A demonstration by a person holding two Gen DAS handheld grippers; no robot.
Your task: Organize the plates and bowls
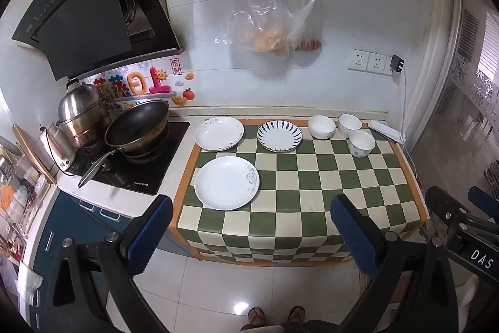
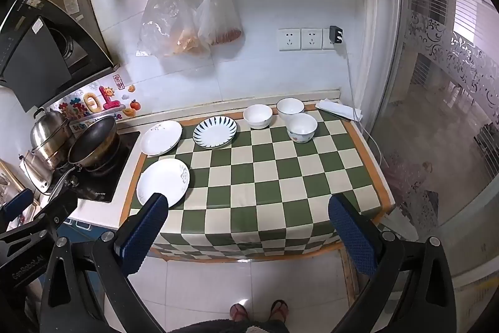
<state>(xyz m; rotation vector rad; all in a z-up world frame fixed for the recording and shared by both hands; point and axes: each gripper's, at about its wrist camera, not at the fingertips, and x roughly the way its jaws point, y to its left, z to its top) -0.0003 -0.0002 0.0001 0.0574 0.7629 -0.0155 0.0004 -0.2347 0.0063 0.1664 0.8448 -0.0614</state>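
Nearest, the left tool (image 1: 251, 227) and right tool (image 2: 246, 227) hang with blue textured pads spread apart, empty, before the checkered tabletop (image 1: 312, 192) where three round glossy plates (image 1: 227, 182) lie at left and three white bowls (image 1: 341, 130) cluster at the back right.

White tiled wall (image 1: 312, 21) at 12 o'clock, two plastic bags (image 1: 268, 21) hung from a rail (contents unclear). Range hood (image 1: 90, 17) at 10 o'clock. Glossy floor tiles (image 2: 249, 286) at 6. Frosted glass door (image 2: 436, 120) at 3.
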